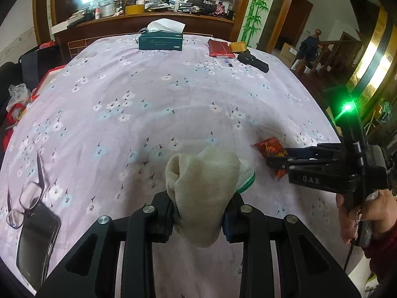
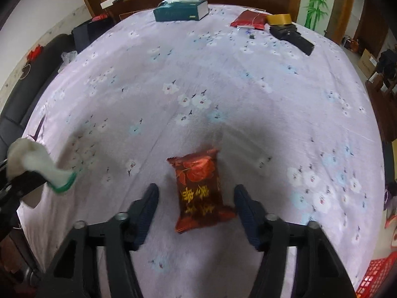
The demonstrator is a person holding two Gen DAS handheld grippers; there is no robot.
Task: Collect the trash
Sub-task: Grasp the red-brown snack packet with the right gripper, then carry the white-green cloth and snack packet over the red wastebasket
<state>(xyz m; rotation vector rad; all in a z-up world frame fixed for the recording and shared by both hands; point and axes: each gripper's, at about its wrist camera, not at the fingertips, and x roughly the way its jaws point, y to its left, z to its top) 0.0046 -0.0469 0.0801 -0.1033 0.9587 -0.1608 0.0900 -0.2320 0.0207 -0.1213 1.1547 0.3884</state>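
A red snack packet (image 2: 201, 191) with yellow print lies flat on the lilac flowered cloth (image 2: 223, 87). My right gripper (image 2: 197, 204) points down over it, jaws open on either side. A gap shows at the left finger (image 2: 148, 203), while the right finger sits by the packet's corner. In the left wrist view the right gripper (image 1: 279, 162) reaches in from the right over the packet (image 1: 270, 147). My left gripper (image 1: 198, 213) is shut on a cream knitted glove (image 1: 203, 188) with a green cuff, held above the cloth. The glove (image 2: 32, 161) also shows at the left edge of the right wrist view.
A teal tissue box (image 1: 160, 40), a red pouch (image 1: 219, 48), a tape roll (image 1: 237, 46) and a black device (image 1: 253, 60) lie at the far side. Glasses (image 1: 24, 198) and a phone (image 1: 37, 243) lie near left. A person's hand (image 1: 359, 211) holds the right gripper. A red basket (image 2: 377, 273) sits near right.
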